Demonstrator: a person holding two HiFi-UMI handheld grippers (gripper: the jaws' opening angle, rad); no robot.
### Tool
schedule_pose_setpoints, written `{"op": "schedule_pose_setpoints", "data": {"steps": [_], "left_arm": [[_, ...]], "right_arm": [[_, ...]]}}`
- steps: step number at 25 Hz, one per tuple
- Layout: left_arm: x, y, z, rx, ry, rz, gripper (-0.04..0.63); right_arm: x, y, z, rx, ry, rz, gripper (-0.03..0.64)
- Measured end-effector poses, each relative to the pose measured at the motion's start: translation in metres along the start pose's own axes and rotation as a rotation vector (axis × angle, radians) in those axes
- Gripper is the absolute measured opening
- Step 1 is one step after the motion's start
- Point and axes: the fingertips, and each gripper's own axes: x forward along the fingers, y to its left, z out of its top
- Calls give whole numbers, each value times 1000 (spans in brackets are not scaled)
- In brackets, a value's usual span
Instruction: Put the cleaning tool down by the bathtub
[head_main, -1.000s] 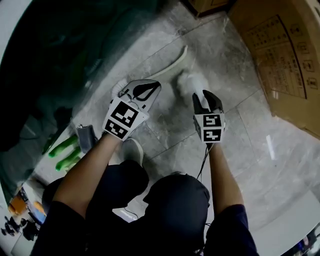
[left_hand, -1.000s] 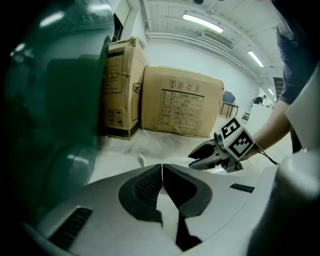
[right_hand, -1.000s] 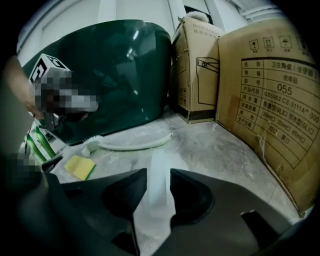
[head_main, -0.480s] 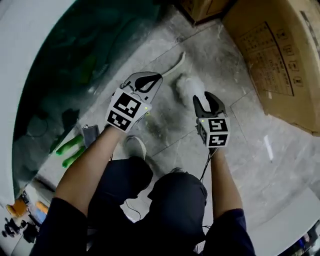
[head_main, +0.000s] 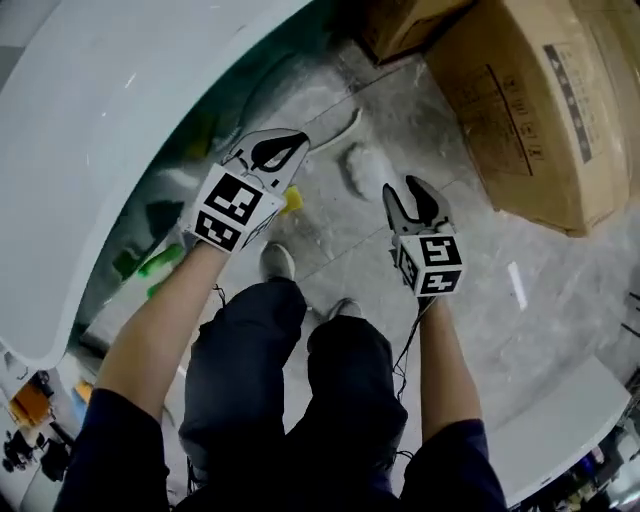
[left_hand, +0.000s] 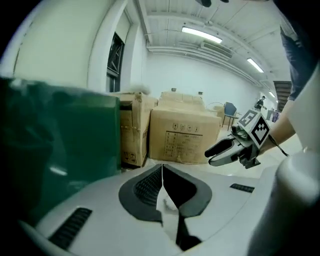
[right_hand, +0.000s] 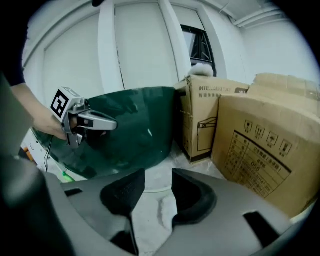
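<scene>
**A:** Where is the cleaning tool (head_main: 360, 168) sitting now?

**B:** It is lying flat on the tiled floor (head_main: 520, 340). Its pale fluffy head is pointing towards the person's feet, and its curved white handle (head_main: 338, 132) is running off towards the dark green side of the bathtub (head_main: 120, 110). Nothing is touching it.

**A:** So the tongs are letting it be?

**B:** Yes. The right gripper (head_main: 405, 195) has just been opening its jaws. They are standing wide apart, with only floor and a glimpse of the fluffy head far below showing between them. The left gripper (head_main: 295, 143) is keeping its jaws pressed together on nothing.

**A:** What is changing from a second ago?

**B:** Back then the person was crouching, with both grippers low over the tool and the right one just beside its head. Now the legs are straightening and both grippers are coming up and away from the floor. The tool is staying where it lay.

**A:** And what is that telling you about the job?

**B:** I am reading the placing as done, because the tool is down next to the tub and released. The person seems to be simply backing off. The cardboard boxes (head_main: 520, 110) are standing on the far side of the tool, clear of it.
</scene>
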Motion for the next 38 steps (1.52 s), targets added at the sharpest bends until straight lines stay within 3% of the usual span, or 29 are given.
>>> {"op": "schedule_pose_setpoints", "data": {"steps": [10, 18, 31, 38], "left_arm": [[-131, -26, 161, 5, -48, 23, 35], [-238, -44, 288, 11, -150, 84, 35], [-347, -92, 382, 39, -255, 102, 35], [-398, -116, 419, 85, -301, 124, 35]], "right_arm": [[-145, 45, 171, -38, -66, 23, 178], [-261, 81, 293, -81, -156, 45, 184], [-384, 147, 404, -109, -302, 95, 184], [-435, 176, 440, -140, -368, 102, 170]]}}
